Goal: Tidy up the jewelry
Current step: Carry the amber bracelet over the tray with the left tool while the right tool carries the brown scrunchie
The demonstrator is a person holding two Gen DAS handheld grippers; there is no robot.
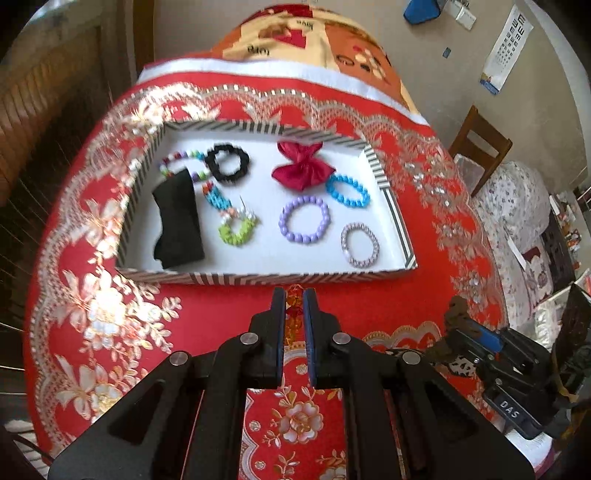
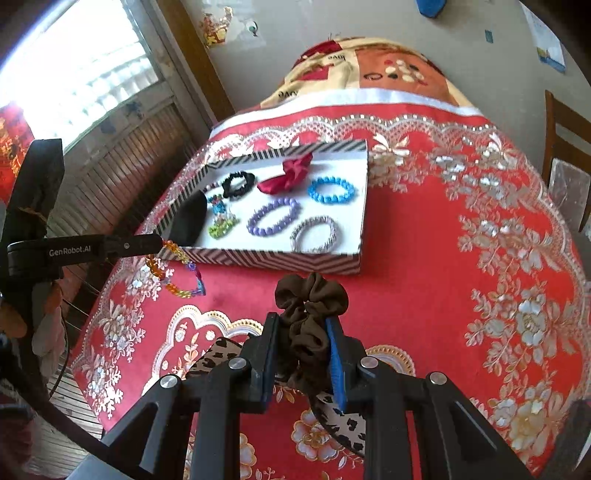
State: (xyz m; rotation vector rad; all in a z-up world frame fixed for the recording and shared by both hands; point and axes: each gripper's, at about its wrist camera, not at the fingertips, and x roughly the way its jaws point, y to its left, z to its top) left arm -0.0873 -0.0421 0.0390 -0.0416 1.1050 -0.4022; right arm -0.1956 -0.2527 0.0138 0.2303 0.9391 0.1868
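A striped tray with a white floor sits on the red tablecloth. It holds a purple bead bracelet, a blue one, a silver one, a red bow, a black scrunchie and a black cloth. My left gripper is shut on a multicoloured bead bracelet that hangs just before the tray's near left corner. My right gripper is shut on a brown scrunchie, held above the cloth in front of the tray.
A leopard-print headband lies on the cloth under my right gripper. A patterned blanket covers the far end of the table. A wooden chair stands at the right. A window is at the left.
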